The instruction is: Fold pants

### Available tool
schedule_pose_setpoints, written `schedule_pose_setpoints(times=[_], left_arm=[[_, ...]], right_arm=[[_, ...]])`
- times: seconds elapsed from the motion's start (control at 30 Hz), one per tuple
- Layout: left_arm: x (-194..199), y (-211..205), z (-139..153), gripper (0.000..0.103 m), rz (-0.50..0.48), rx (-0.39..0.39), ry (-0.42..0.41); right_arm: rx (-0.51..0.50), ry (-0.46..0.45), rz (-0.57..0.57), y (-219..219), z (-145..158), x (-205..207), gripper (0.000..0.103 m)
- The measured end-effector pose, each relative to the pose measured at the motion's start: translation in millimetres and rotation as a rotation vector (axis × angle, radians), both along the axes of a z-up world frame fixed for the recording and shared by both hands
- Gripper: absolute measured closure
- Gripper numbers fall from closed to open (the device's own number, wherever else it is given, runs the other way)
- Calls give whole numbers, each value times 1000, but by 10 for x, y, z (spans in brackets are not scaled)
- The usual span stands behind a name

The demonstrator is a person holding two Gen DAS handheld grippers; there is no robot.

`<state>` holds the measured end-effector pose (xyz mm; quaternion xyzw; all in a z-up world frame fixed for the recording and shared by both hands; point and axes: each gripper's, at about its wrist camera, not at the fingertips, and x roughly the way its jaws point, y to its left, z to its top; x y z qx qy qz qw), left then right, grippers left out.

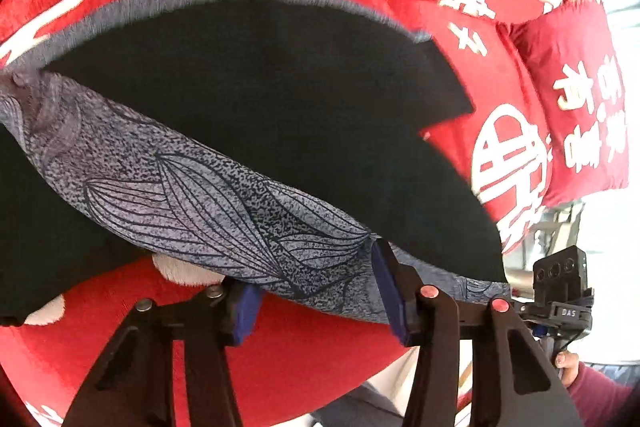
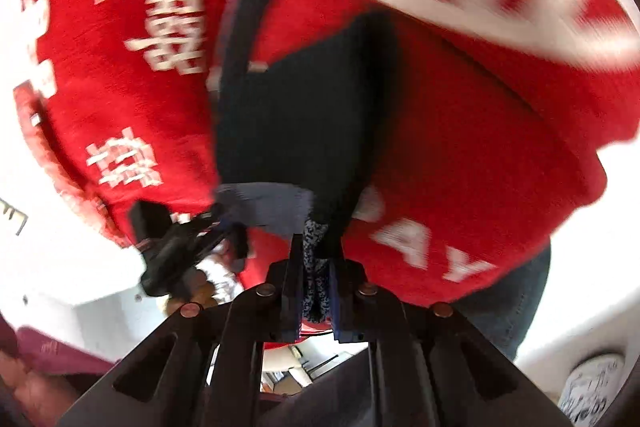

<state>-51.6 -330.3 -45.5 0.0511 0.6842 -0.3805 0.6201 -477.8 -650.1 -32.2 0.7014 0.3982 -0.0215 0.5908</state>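
Note:
The pants [image 1: 256,99] are black with a grey leaf-patterned waistband [image 1: 208,199] and lie over a red blanket [image 1: 320,339]. My left gripper [image 1: 320,303] has its blue-padded fingers spread wide around the waistband; the fabric drapes over them. My right gripper [image 2: 316,287] is shut on a bunch of the patterned waistband [image 2: 314,267], with the black pants [image 2: 296,123] stretching away from it. The right gripper also shows in the left wrist view [image 1: 560,291] at the waistband's far end. The left gripper shows in the right wrist view [image 2: 184,243].
The red blanket [image 2: 460,155] with white lettering covers the whole surface. A red pillow [image 1: 572,87] with white characters lies at the right. A person in jeans [image 2: 508,291] stands beyond the blanket's edge.

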Motion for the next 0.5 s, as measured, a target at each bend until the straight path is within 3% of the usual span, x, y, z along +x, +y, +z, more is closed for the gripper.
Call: schedule_pose_setpoints(times=[0.2, 0.33, 0.37, 0.4, 0.43, 0.5], left_arm=[[345, -365, 402, 50, 31, -36, -94], [712, -660, 499, 49, 81, -21, -180], [777, -729, 485, 46, 87, -8, -196], [858, -805, 468, 32, 94, 12, -223], [915, -839, 461, 26, 103, 23, -249], [1033, -933, 430, 26, 105, 43, -299]], right_arm=[[-33, -157, 24, -576, 459, 782, 92], [-60, -175, 27, -1038, 516, 1288, 92], [-62, -172, 19, -1189, 496, 1437, 92], [-55, -171, 10, -1312, 459, 1568, 92], [-49, -164, 4, -1407, 422, 1673, 92], [-50, -143, 1, -1594, 316, 1882, 91]])
